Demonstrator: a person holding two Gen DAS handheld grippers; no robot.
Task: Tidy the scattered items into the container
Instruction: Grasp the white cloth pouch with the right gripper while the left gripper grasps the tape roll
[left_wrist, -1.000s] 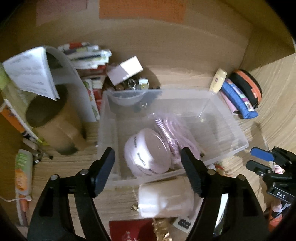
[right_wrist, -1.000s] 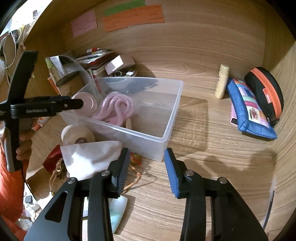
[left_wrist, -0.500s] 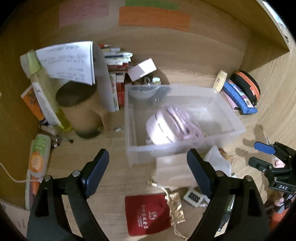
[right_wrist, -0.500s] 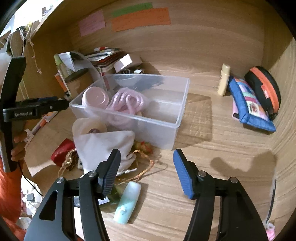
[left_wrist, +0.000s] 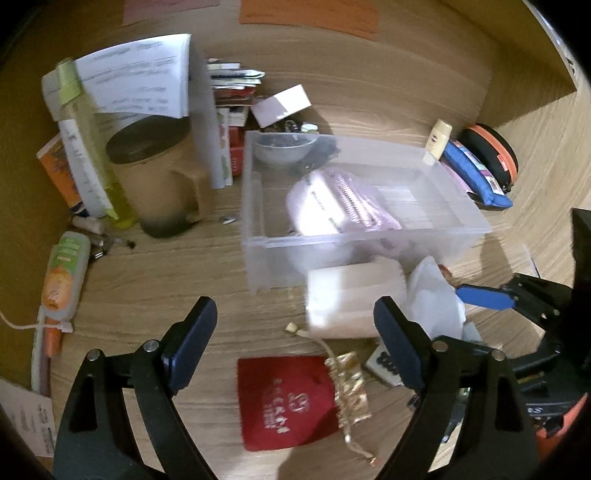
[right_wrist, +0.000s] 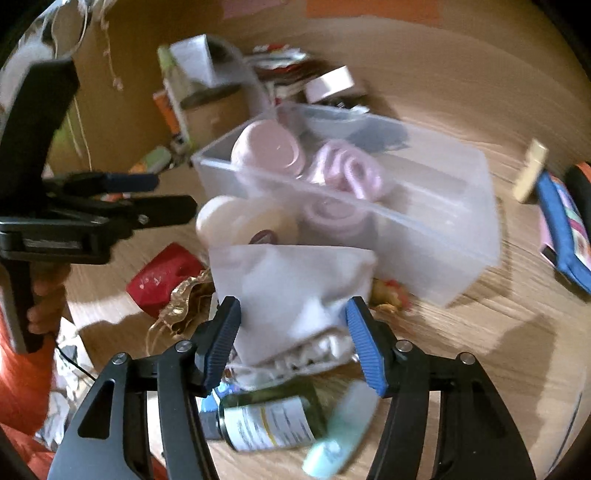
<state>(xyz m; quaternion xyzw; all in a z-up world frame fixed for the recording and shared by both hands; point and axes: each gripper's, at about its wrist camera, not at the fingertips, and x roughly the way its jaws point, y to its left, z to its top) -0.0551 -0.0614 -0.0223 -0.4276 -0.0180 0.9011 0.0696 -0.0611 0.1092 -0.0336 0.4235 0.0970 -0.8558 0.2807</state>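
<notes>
A clear plastic bin (left_wrist: 258, 206) holds a pink coiled cord (left_wrist: 354, 203) and a round pink tub (right_wrist: 269, 151). In front of it lie a white tape roll (left_wrist: 351, 299), a white cloth pouch (right_wrist: 295, 288), a red pouch (left_wrist: 288, 402) and a gold pouch (left_wrist: 349, 384). My left gripper (left_wrist: 295, 328) hangs open over the bare wood and the red pouch, holding nothing. My right gripper (right_wrist: 293, 325) has its jaws opening. The white pouch lies between its fingers and they do not visibly press on it. A green bottle (right_wrist: 269, 421) and a mint tube (right_wrist: 340, 432) lie just below.
A tan mug (left_wrist: 159, 177), a yellow-green bottle (left_wrist: 88, 147), papers and stacked books crowd the back left. An orange-and-green tube (left_wrist: 62, 277) lies at the left. A cream bottle (left_wrist: 437, 138), a blue pouch (left_wrist: 476, 177) and a black-and-orange case (left_wrist: 491, 151) sit right of the bin.
My left gripper has pulled back from over the bin and opened a little wider. My right gripper has swung left over the white pouch, and its jaws have spread apart.
</notes>
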